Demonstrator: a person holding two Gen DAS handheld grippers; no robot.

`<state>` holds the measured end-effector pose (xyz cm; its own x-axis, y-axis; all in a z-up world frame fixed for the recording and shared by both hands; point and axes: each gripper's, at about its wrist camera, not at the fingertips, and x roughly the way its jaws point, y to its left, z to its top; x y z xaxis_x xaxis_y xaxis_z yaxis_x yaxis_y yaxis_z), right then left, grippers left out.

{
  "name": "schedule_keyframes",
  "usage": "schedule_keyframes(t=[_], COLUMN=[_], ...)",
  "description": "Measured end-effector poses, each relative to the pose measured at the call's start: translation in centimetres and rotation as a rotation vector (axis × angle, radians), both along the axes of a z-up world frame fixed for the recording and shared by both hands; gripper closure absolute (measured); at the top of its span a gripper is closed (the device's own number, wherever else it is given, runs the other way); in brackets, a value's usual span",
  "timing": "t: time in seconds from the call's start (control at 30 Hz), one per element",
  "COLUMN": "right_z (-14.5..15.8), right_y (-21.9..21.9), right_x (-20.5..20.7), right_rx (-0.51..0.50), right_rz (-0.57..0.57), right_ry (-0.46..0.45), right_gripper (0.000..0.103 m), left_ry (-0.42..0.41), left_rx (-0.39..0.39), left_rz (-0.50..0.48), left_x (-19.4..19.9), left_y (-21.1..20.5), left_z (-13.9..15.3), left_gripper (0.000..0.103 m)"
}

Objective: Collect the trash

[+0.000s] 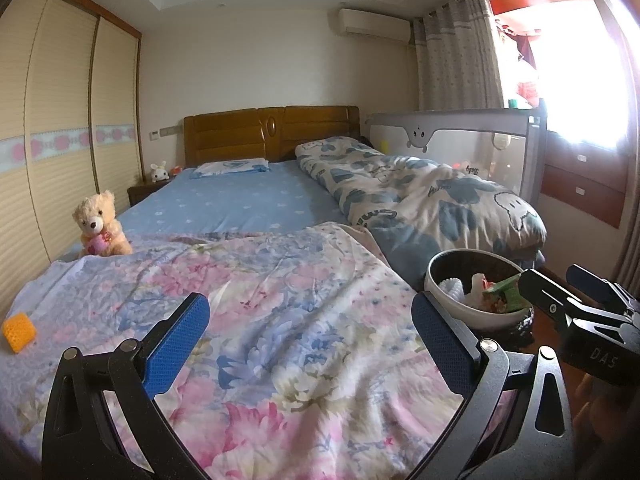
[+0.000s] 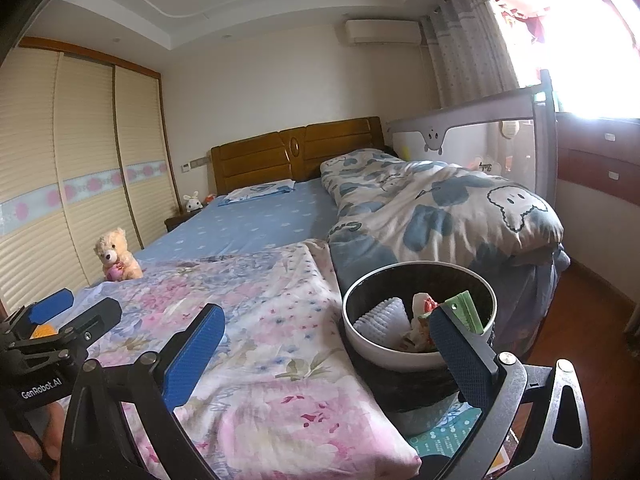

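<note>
A round white trash bin [image 1: 472, 312] with a dark liner stands at the bed's right side and holds white paper, a green wrapper and other scraps; it also shows in the right wrist view [image 2: 384, 354]. A yellow textured piece [image 1: 19, 331] lies on the floral quilt [image 1: 280, 320] at the far left. My left gripper [image 1: 310, 340] is open and empty above the quilt. My right gripper [image 2: 328, 340] is open and empty, its right finger [image 2: 460, 356] in front of the bin's rim. The right gripper also shows in the left wrist view [image 1: 576, 292].
A teddy bear [image 1: 102, 226] sits at the bed's left edge. A rolled blue-and-white duvet [image 1: 420, 196] lies along the right side, with a grey crib rail [image 1: 460, 132] behind it. Wardrobe doors [image 1: 60, 140] line the left wall. Wooden floor [image 2: 592, 320] lies right of the bin.
</note>
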<state>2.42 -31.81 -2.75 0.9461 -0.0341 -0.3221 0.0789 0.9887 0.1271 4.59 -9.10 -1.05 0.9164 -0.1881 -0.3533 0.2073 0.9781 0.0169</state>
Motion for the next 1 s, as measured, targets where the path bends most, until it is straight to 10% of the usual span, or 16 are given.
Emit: schedule_keyframes(t=[1.0], right_z=[0.07], right_y=[0.28], right_x=[-0.05], right_rx=[0.0], right_rz=[0.0], right_ry=[-0.001], right_gripper=[0.0], left_ry=[0.004], left_rx=[0.0], left_rz=[-0.003], left_x=[0.03], left_y=[0.05], left_z=[0.0], left_gripper=[0.0])
